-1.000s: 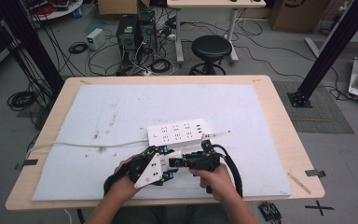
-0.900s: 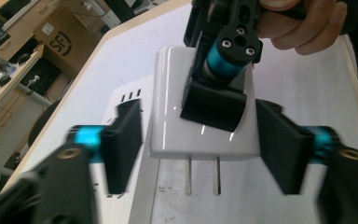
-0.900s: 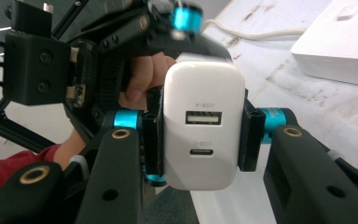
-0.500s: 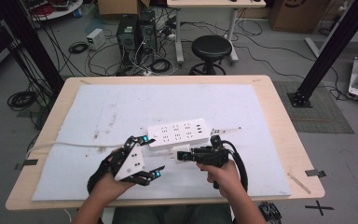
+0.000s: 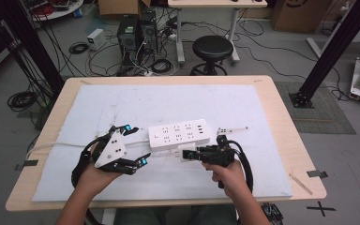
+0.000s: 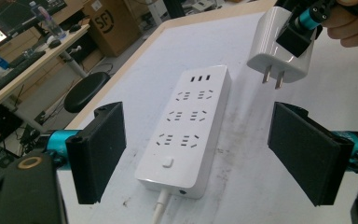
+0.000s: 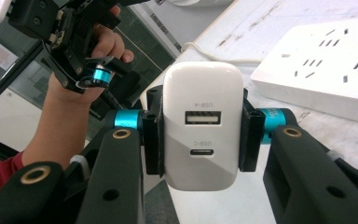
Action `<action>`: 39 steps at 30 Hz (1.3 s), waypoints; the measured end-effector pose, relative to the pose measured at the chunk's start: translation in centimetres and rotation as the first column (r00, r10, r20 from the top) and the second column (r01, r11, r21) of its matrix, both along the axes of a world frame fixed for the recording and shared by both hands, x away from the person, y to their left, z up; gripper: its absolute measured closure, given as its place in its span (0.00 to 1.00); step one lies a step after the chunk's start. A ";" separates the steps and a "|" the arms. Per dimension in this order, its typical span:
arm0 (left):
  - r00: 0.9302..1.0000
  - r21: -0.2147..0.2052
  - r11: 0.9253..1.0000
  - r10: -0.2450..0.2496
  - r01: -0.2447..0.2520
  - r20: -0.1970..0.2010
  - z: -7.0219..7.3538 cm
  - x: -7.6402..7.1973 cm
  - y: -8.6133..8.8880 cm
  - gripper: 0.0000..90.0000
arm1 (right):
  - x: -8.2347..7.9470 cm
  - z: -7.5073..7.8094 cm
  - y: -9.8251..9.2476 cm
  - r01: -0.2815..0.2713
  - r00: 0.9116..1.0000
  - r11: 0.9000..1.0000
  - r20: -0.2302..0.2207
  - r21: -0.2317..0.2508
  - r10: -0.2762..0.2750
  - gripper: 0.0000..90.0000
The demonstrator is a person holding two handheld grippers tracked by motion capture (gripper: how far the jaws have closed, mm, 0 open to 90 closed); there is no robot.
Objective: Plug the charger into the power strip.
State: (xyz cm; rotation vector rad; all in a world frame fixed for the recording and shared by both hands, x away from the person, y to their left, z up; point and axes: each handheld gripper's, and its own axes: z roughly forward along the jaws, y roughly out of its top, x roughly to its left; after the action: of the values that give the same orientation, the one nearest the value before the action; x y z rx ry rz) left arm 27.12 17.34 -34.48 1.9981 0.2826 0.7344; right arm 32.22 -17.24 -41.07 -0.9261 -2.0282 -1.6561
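Nearest the tabletop's (image 5: pixel 272 101) front edge, the right gripper (image 5: pixel 187 153) pinches a white USB charger (image 7: pixel 202 126) by its sides – two flat prongs point out from it, held just above the white mat (image 5: pixel 122 101) and just in front of the power strip (image 5: pixel 180 135). Left of it the left gripper (image 5: pixel 136 145) hangs with its jaws spread wide, holding nothing, the strip's cord end between them in the left gripper view. The strip lies flat mid-table – its sockets bare – with its white cord (image 5: pixel 51 146) running to the left edge.
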 end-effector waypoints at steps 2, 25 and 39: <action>1.000 0.001 1.000 0.012 -0.012 -0.006 -0.1 0.0 0.2 0.21 | 0.1 0.0 0.0 0.010 1.000 1.000 -0.003 0.007 -0.010 0.70; 0.997 -0.004 0.998 0.057 -0.057 -0.052 -0.8 0.7 2.6 0.21 | 4.9 2.4 0.0 0.160 0.943 0.964 0.323 -0.214 -0.085 0.70; 0.996 -0.012 0.998 0.065 -0.066 -0.061 -1.4 0.8 3.3 0.21 | 8.4 5.4 1.6 0.084 0.850 0.825 0.472 -0.560 0.234 0.70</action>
State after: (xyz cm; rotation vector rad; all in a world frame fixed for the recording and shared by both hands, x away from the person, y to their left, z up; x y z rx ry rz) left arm 27.92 20.66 -35.92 2.0076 0.3893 0.7120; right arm 40.58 -15.67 -35.64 -0.5549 -2.9988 -1.3707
